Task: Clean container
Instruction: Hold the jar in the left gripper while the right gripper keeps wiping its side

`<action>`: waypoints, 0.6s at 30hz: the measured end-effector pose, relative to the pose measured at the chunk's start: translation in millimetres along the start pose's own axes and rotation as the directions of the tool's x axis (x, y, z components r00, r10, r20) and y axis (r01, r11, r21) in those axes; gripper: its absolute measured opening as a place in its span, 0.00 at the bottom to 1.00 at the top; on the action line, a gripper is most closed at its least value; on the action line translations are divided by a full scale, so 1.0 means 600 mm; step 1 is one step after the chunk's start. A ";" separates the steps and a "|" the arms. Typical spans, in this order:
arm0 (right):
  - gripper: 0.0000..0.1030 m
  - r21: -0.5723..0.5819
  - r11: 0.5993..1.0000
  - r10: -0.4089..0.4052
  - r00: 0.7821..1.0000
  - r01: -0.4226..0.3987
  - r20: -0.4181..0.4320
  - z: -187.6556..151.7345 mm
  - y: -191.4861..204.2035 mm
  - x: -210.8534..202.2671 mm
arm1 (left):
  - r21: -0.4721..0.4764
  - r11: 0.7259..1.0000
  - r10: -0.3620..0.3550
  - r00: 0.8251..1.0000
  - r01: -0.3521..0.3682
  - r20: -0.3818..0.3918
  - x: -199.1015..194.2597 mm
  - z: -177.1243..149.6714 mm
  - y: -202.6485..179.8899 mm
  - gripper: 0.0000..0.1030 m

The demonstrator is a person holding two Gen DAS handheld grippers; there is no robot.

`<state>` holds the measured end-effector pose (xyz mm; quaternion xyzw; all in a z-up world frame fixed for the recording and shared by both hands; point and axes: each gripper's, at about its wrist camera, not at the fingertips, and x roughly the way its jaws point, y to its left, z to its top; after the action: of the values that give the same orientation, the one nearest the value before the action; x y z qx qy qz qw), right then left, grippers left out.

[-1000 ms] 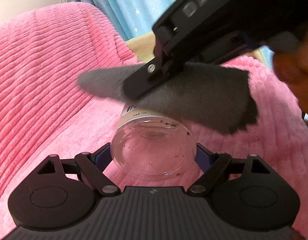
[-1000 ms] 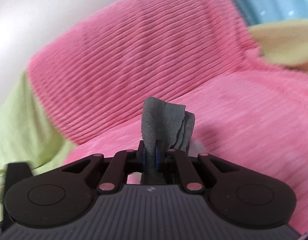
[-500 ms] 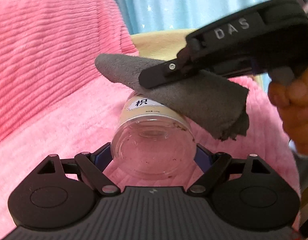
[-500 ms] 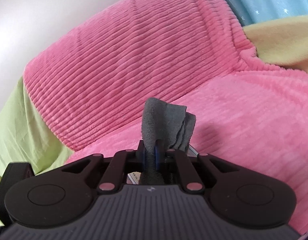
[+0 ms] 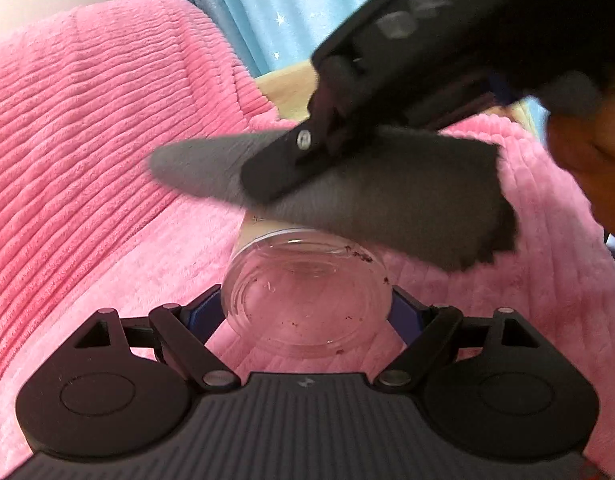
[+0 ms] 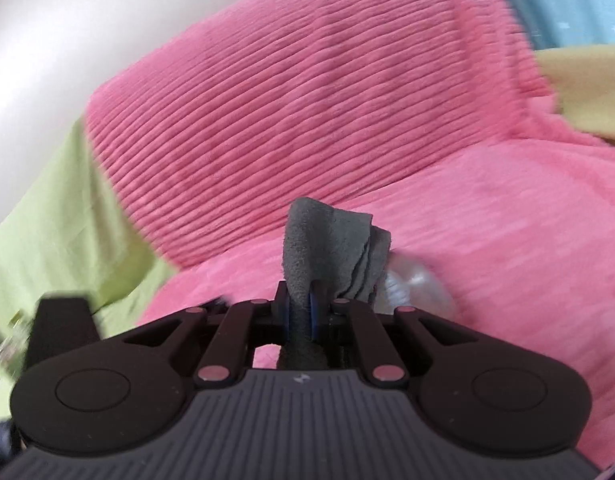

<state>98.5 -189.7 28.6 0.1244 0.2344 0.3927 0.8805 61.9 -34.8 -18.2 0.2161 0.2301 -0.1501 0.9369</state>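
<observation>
**Grey cloth on a held jar**

While the left gripper [image 5: 307, 312] clamps a clear plastic jar [image 5: 305, 300] by its base above the pink ribbed blanket [image 5: 87, 152], only the left wrist view shows the jar's inside: dark crumbs stuck to wall and bottom, and a pale label under the grey cloth [image 5: 367, 200] draped over its far end. The right wrist view shows the right gripper [image 6: 301, 312] pinched tight on that cloth, the jar a blurred sliver beside it, plus green fabric [image 6: 59, 208] left of the blanket.
</observation>
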 end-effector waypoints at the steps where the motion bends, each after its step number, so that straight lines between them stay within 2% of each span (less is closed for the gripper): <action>1: 0.06 0.020 0.999 -0.030 0.999 0.030 0.019 0.001 -0.008 -0.002 | 0.012 1.000 0.004 1.000 -0.004 0.003 0.000 0.000 -0.003 0.83; 5: 0.07 0.038 0.997 -0.065 0.997 0.063 0.035 0.000 -0.008 -0.008 | 0.028 1.000 0.010 1.000 -0.010 0.004 -0.004 -0.004 -0.010 0.83; 9: 0.07 0.043 0.999 0.026 1.000 -0.025 -0.006 -0.007 0.010 0.000 | 0.001 1.000 -0.001 1.000 0.001 -0.001 -0.005 0.000 -0.001 0.83; 11: 0.06 0.009 0.999 0.040 0.999 -0.040 -0.021 -0.006 0.018 0.004 | 0.001 1.000 -0.001 1.000 0.001 -0.002 -0.005 0.000 -0.004 0.83; 13: 0.06 -0.001 1.000 0.011 1.000 -0.011 -0.005 0.001 0.009 0.003 | 0.012 1.000 0.003 1.000 -0.003 -0.001 -0.007 0.001 -0.008 0.83; 18: 0.06 0.058 0.996 -0.070 0.997 0.067 0.042 0.007 -0.022 -0.009 | 0.041 0.999 0.010 1.000 -0.010 0.002 -0.013 -0.002 -0.018 0.83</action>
<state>105.7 -202.5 28.6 0.1500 0.2300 0.3527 0.8945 50.6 -42.2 -19.0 0.2361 0.2251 -0.1504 0.9333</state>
